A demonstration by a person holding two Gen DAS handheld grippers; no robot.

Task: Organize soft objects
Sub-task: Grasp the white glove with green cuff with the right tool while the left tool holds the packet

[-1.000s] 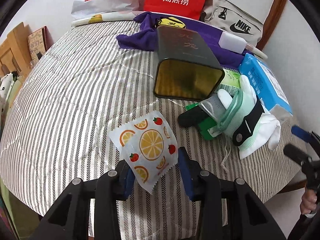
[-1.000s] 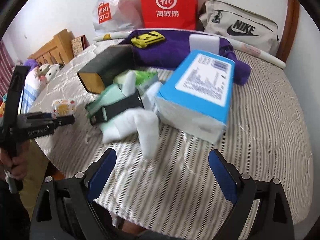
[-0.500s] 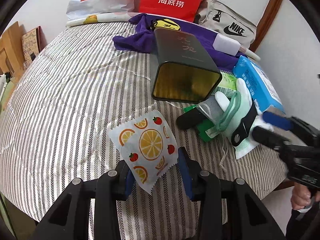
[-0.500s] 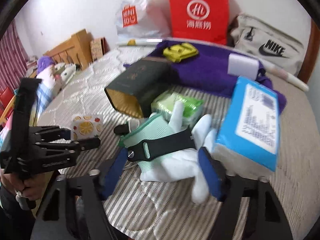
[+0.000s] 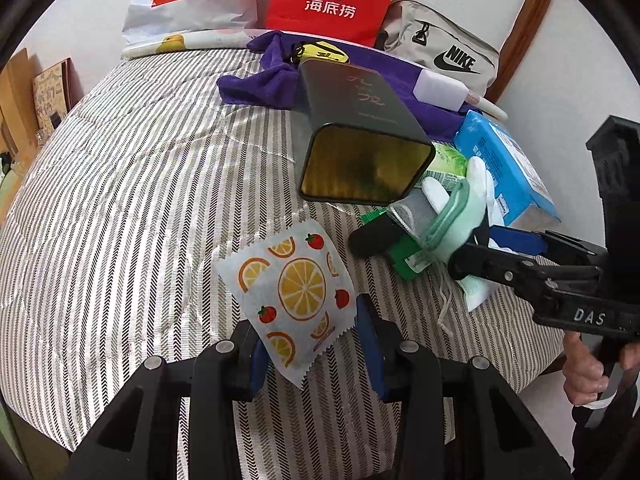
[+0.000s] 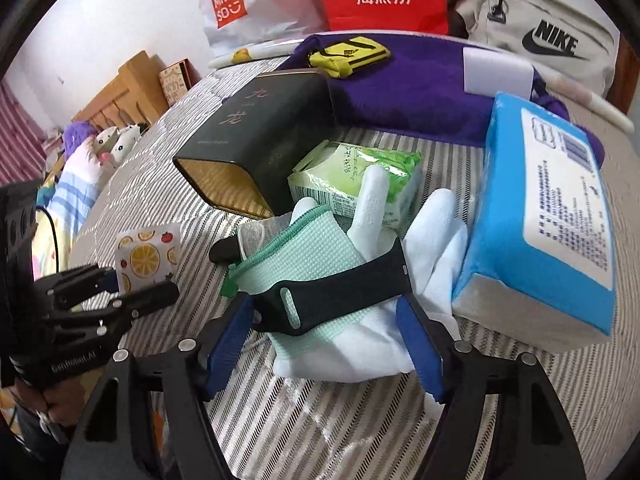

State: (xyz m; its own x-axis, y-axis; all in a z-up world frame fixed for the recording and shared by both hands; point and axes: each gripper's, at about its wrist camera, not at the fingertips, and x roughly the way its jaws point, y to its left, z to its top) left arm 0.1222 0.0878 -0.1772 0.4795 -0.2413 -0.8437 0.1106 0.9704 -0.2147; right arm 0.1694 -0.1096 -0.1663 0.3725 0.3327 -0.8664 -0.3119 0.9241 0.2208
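My left gripper [image 5: 310, 340] is shut on the lower corner of a small packet printed with orange slices [image 5: 296, 284], holding it upright over the striped bed cover [image 5: 120, 184]. The same packet [image 6: 146, 256] and left gripper [image 6: 120, 284] show at the left of the right wrist view. My right gripper [image 6: 324, 340] straddles a pile on the bed: a mint green pouch [image 6: 312, 248], a white glove [image 6: 432, 240] and a black strap [image 6: 340, 284] across them. Its jaws are opening and the pads stand beside the pile without pinching it. In the left wrist view the right gripper [image 5: 480, 248] reaches in from the right.
A dark tin [image 6: 264, 136] lies on its side, open end toward me, just behind the pile. A green tissue pack [image 6: 352, 172] and a blue pack [image 6: 552, 208] flank the glove. Behind are a purple cloth [image 6: 420, 88], a yellow pouch [image 6: 348, 54], a Nike bag [image 6: 552, 40] and shopping bags.
My right gripper has come forward and down from the bed's edge until its jaws stand around the glove and pouch pile. The left gripper keeps still with the packet.
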